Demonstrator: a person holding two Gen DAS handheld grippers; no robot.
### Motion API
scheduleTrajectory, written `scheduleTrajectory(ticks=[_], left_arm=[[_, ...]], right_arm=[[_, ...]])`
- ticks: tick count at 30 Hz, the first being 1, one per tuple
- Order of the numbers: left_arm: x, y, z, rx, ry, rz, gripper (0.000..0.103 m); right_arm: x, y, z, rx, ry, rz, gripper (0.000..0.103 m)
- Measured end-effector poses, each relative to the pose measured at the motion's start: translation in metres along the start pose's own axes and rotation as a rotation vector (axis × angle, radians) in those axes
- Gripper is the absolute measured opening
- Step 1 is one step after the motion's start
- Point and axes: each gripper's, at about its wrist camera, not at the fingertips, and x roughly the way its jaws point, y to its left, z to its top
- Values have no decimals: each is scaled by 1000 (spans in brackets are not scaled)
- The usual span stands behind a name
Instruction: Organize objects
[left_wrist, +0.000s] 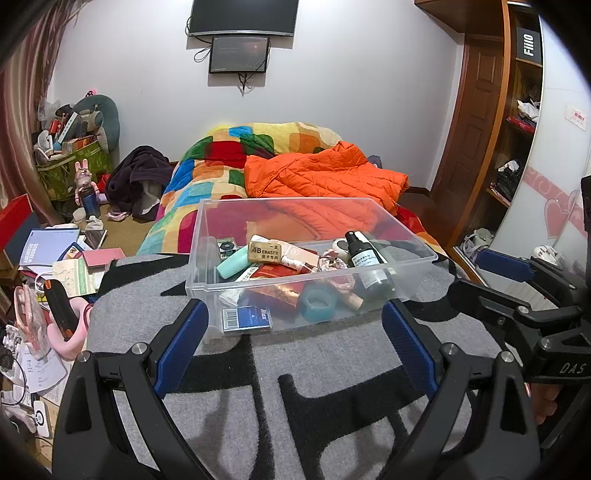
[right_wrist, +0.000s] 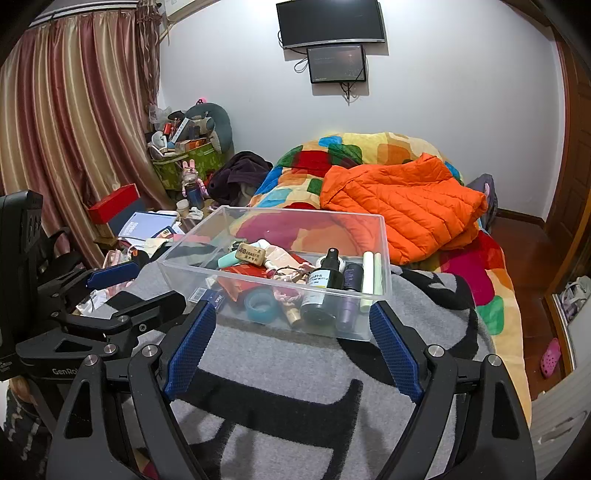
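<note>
Left gripper, right gripper: jaws apart, empty | bin center frame, crowded | risk: clutter snags jaws, bottle tips.

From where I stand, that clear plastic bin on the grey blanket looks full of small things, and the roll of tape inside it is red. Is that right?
Not quite: the roll of tape is teal blue, not red, as the right wrist view shows. The rest holds: the clear plastic bin sits on the grey blanket and is full of small things.

One clear bin, one tape roll, one spray bottle, two wall screens, one orange jacket
</note>
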Motion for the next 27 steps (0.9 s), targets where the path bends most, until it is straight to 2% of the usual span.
scheduleTrajectory(ticks=[21,27], left_arm=[[-6,-3,2,7,-13,9,99],[-2,0,2,-12,7,4,99]], right_arm=[[3,0,-6,19,15,6,83],[3,-1,-6,20,15,6,83]])
